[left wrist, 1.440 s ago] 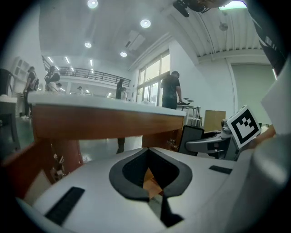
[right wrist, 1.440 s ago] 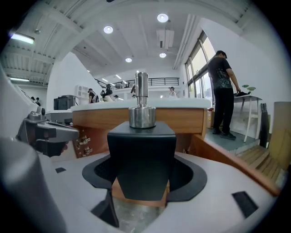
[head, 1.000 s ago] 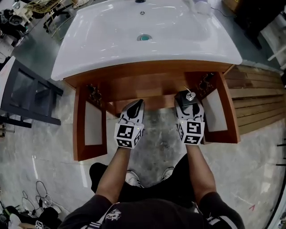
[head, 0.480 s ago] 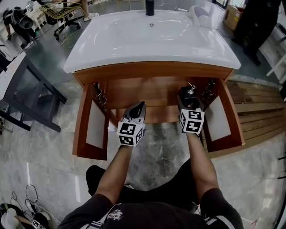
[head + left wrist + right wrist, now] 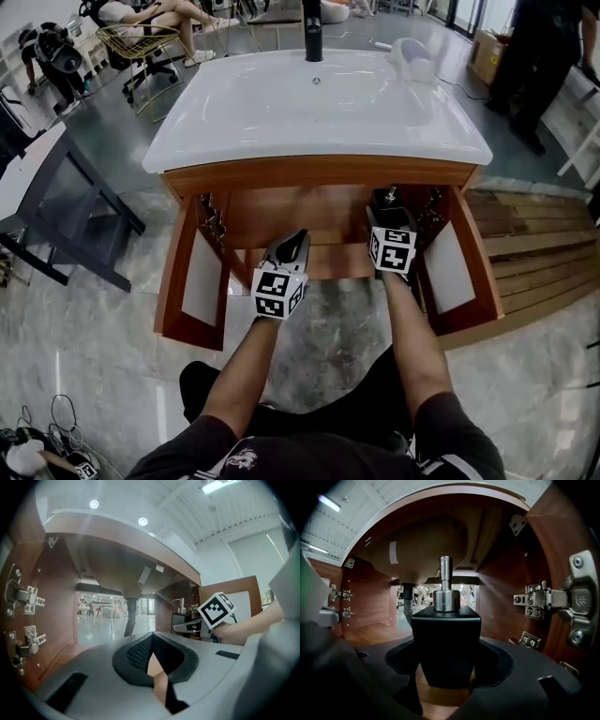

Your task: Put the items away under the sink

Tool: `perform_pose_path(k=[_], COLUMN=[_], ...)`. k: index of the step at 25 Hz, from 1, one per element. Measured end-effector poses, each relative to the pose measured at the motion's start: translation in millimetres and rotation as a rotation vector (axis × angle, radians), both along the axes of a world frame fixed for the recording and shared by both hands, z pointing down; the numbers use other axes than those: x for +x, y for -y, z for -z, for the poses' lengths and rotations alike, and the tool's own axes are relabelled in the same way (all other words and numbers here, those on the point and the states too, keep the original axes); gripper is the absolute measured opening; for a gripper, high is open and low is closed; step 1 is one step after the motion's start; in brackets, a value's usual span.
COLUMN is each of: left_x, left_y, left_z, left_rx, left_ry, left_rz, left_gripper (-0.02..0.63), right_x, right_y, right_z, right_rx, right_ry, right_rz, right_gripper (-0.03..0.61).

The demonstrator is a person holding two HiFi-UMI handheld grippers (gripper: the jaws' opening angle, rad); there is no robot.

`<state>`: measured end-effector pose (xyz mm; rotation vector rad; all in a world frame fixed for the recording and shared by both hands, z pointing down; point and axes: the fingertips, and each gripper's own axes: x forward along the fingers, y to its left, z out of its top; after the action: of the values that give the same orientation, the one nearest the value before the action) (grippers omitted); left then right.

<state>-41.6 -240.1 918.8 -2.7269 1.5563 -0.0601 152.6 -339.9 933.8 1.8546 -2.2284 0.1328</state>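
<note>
Under the sink [image 5: 319,122], right claw [image 5: 390,208] gripping black pump bottle [image 5: 446,639], upright, pump stem pointing up, left claw [image 5: 296,240] closed

In the head view, the top edge cuts off the faucet [image 5: 312,28] at twelve o'clock and a standing person [image 5: 534,56] at one o'clock. The sink [image 5: 281,112] hides most of the cabinet [image 5: 319,173] interior. The right gripper [image 5: 391,220] covers the black bottle [image 5: 388,198] except its pump top.
</note>
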Motion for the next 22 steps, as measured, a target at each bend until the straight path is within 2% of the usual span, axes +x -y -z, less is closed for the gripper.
perform_pose_path(k=[6,18,22], left_x=[1,-4,-8], left_y=[0,1,-1], left_z=[0,-1,-3], left_rx=[-0.003,-0.002,0.001], left_ry=[0.000,0.005,0.000], left_rz=[0.001,-0.005,-0.002], left_gripper=[0.007,0.008,0.008], right_x=[1,-2,3], right_y=[4,12,1], right_z=[-1,-8,2], right_rx=[0.001,-0.028,0.012], right_ry=[0.024,-0.033,-0.026], right_rz=[0.002,0.009,-0.023], right_gripper=[0.325,0.327,0.364])
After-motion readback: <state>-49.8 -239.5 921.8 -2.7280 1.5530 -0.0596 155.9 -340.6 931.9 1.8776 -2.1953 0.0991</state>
